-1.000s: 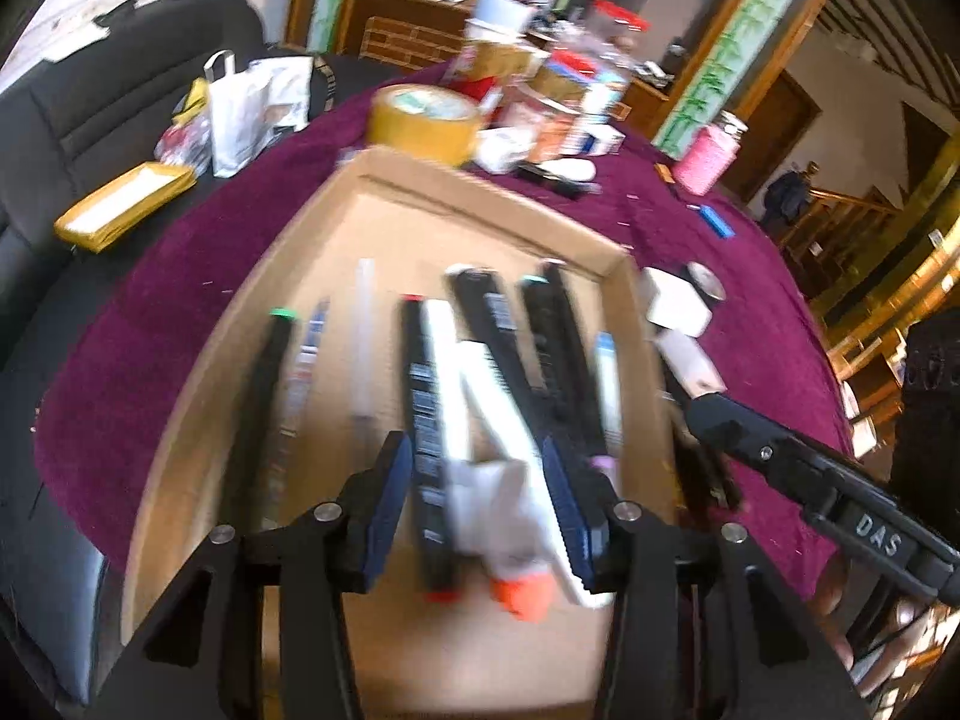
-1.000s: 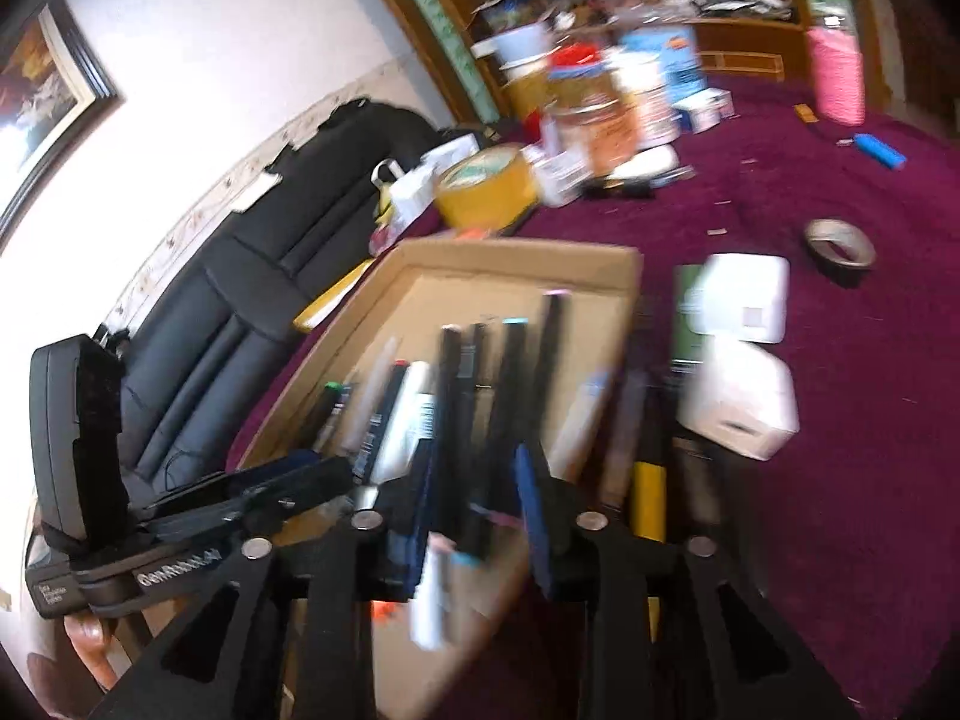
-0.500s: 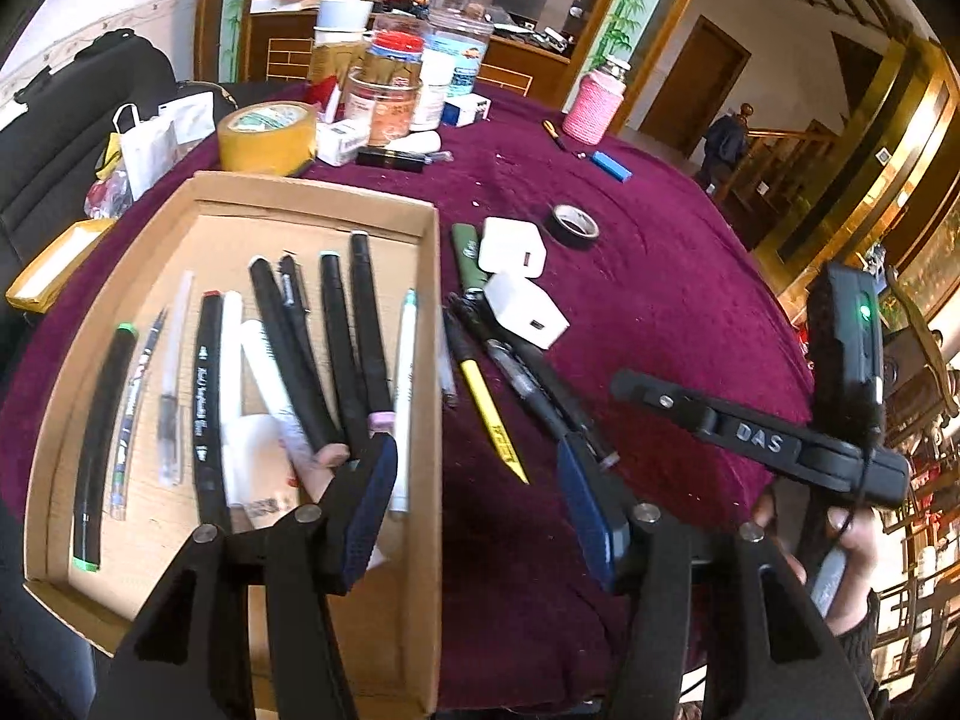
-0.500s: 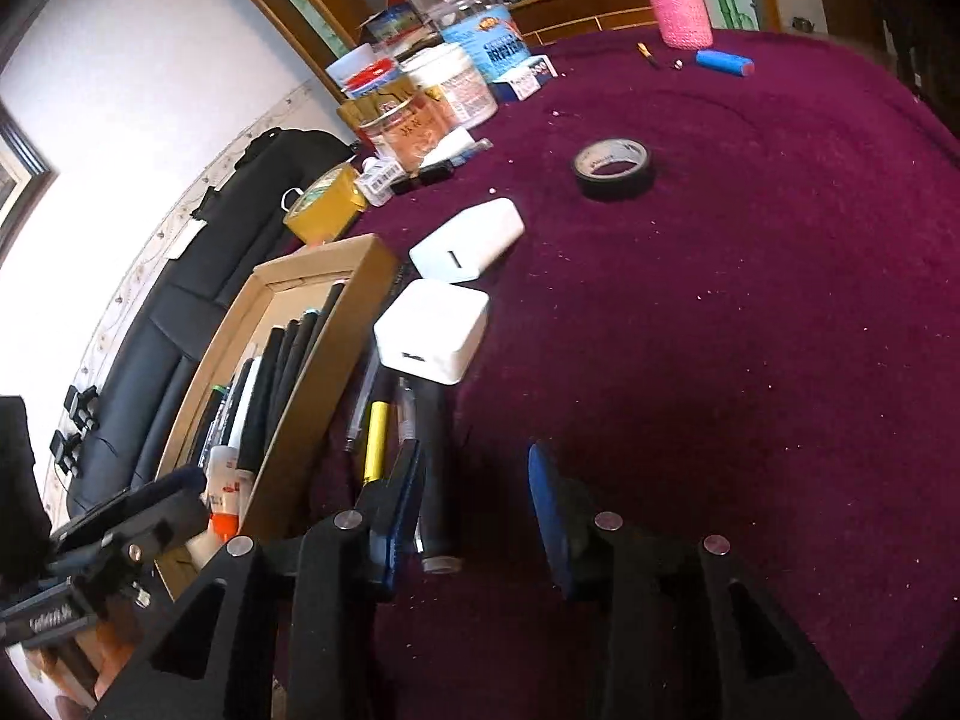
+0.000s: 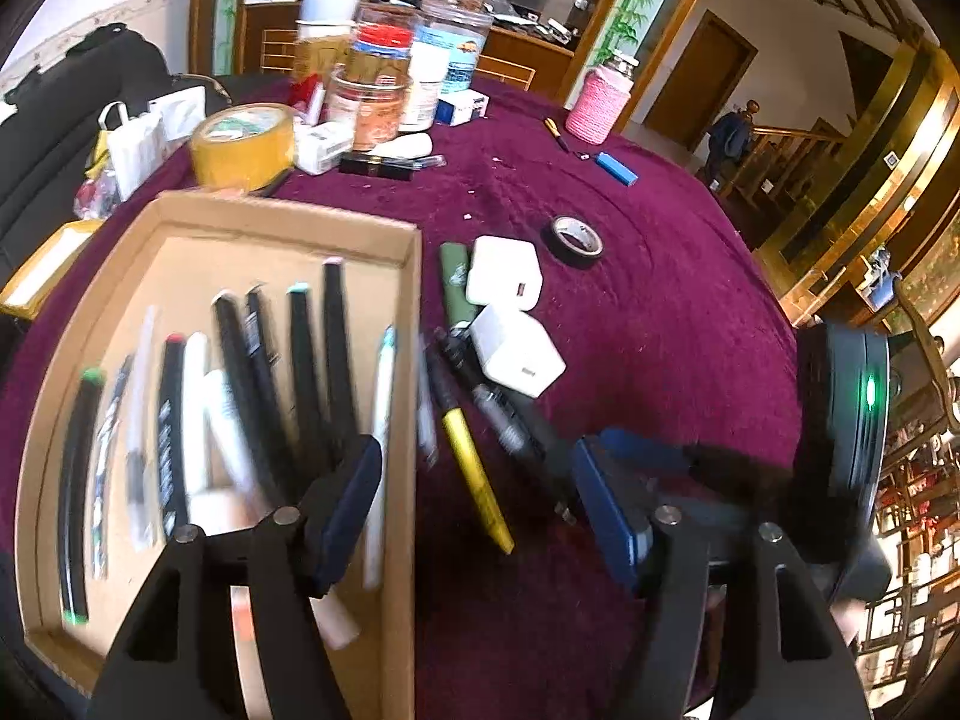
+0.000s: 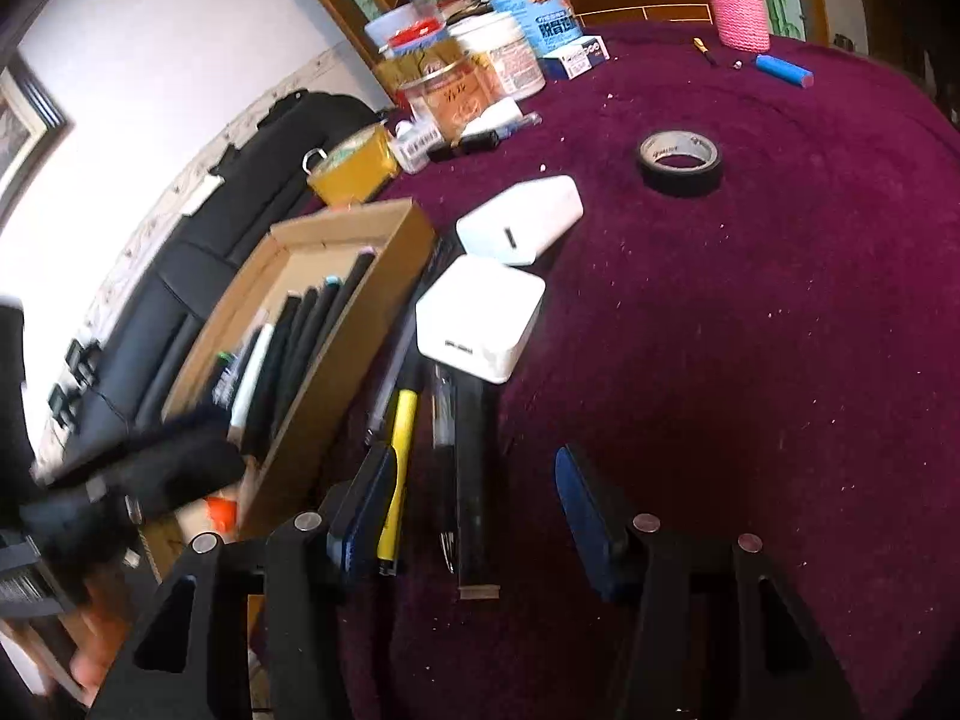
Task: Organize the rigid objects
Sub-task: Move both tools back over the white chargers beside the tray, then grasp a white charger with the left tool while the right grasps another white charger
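Note:
A shallow cardboard tray [image 5: 414, 396] [image 6: 336, 372] holds several pens and markers [image 5: 300, 372] side by side. To its right on the purple cloth lie loose pens, among them a yellow one [image 5: 474, 474] [image 6: 399, 450] and a black marker [image 6: 474, 468]. Two white chargers [image 5: 516, 351] [image 6: 480, 318] sit just beyond them. My left gripper [image 5: 480, 510] is open and empty, straddling the tray's right wall. My right gripper [image 6: 468, 510] is open and empty, low over the near ends of the loose pens.
A black tape roll [image 5: 576, 240] [image 6: 681, 162] lies past the chargers. A yellow tape roll [image 5: 243, 144], jars [image 5: 372, 102], a pink cup [image 5: 597, 102] and a blue cylinder [image 5: 618, 168] crowd the far side. A black sofa [image 6: 180, 276] stands to the left.
Both grippers swung from over the tray to the right toward the loose pens. The right gripper's jaws opened wider and now sit over the pen ends.

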